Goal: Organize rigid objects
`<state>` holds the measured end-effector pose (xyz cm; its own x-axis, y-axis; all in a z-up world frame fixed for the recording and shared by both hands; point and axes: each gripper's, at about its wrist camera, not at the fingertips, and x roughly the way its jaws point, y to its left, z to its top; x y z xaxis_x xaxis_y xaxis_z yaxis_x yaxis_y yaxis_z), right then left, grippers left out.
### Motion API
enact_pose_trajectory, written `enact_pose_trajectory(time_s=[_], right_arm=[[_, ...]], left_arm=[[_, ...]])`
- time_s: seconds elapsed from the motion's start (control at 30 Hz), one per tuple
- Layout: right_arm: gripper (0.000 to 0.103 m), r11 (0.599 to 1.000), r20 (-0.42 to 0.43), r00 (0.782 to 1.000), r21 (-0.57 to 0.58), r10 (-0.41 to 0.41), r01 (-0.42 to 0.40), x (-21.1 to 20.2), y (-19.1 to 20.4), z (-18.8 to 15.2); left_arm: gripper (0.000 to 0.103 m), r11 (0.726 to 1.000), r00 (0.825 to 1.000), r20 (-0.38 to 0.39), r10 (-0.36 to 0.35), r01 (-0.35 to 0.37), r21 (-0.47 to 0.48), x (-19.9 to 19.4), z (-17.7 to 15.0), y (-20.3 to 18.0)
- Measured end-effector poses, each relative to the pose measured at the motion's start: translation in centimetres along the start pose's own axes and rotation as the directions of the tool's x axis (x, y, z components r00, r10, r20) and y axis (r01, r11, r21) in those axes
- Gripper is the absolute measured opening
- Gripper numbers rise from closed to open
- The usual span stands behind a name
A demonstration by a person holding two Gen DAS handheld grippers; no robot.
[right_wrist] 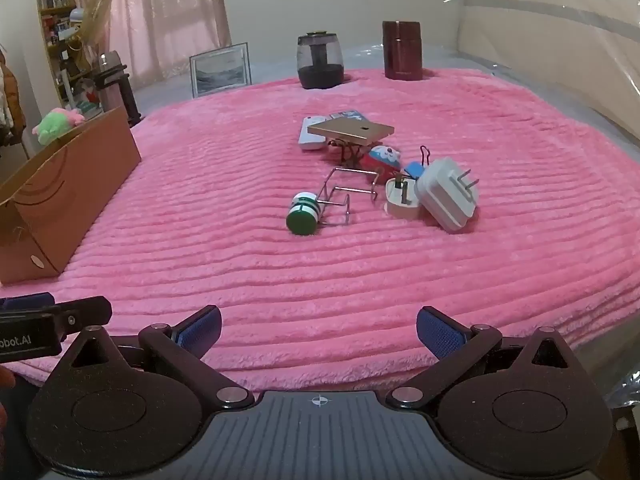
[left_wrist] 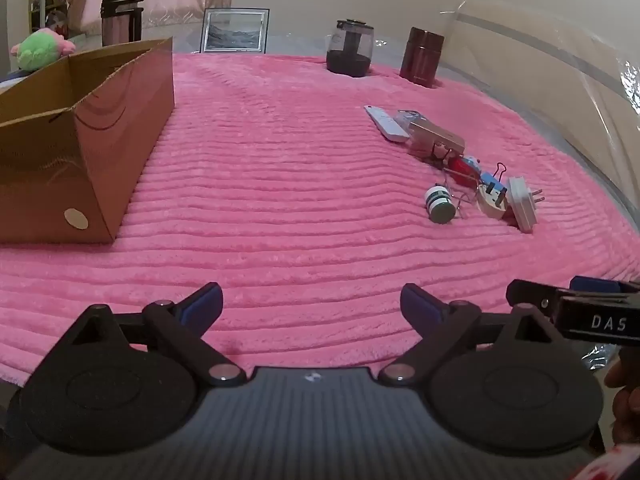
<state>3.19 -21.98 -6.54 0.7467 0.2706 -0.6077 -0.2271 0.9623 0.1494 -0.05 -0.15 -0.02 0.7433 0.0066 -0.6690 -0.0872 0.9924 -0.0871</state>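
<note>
Framed picture (right_wrist: 220, 70), dark glass jar (right_wrist: 320, 61), maroon canister (right_wrist: 402, 51), thermos (left_wrist: 120, 14), plush toy (left_wrist: 38, 48).

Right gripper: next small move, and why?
Probably ease the right gripper forward toward the green-capped bottle. Both grippers are open and empty, held back at the near edge of the pink blanket. The bottle lies at the near edge of the clutter, almost straight ahead; only the wire rack touches it. The box sits open on the left.

On my feeds I count one cardboard box (right_wrist: 68, 196), two white plug adapters (right_wrist: 446, 196), one remote (right_wrist: 310, 138), one green-and-white spool (right_wrist: 304, 214), one blue binder clip (right_wrist: 416, 168), two dark jars (right_wrist: 320, 60), one framed picture (right_wrist: 220, 69).
</note>
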Motion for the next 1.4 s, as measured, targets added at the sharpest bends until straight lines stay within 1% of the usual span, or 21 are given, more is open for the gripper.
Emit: enact_pose_trajectory(time_s=[0.07,0.13,0.2,0.3,0.33,0.7,1.4], right_arm=[[0.101,1.000,0.002,1.000,0.001,-0.001,0.001,-0.1,-0.1,0.1],[0.101,1.000,0.007,1.000,-0.002,-0.004,0.004,-0.1,-0.1,0.2],[0.101,1.000,0.011,1.000,-0.003,-0.007,0.007,-0.1,-0.2,0.2],[0.101,1.000,0.013,1.000,-0.006,-0.008,0.008,0.1,-0.3,0.1],[0.101,1.000,0.000,1.000,0.013,0.004,-0.004,0.8,-0.8,0.0],[0.101,1.000,0.014,1.000,0.007,-0.003,0.003,-0.1,-0.2,0.2],[0.101,1.000,0.023,1.000,0.017,-0.006,0.005,-0.4,-0.5,0.3]], left_arm=[[0.093,1.000,1.000,-0.003,0.011,-0.011,0.009,0.0,-0.1,-0.4],[0.093,1.000,1.000,-0.021,-0.016,0.015,-0.022,0.4,0.0,0.0],[0.093,0.999,0.999,-0.025,-0.021,0.020,-0.033,0.7,0.2,0.2],[0.093,1.000,1.000,-0.011,-0.017,0.016,-0.023,0.5,0.1,0.2],[0.093,1.000,1.000,-0.011,-0.015,0.015,-0.025,0.5,0.0,0.1],[0.093,1.000,1.000,-0.009,-0.011,0.011,-0.025,0.4,0.0,0.2],[0.093,1.000,1.000,0.000,-0.012,0.012,-0.020,-0.2,0.2,-0.2]])
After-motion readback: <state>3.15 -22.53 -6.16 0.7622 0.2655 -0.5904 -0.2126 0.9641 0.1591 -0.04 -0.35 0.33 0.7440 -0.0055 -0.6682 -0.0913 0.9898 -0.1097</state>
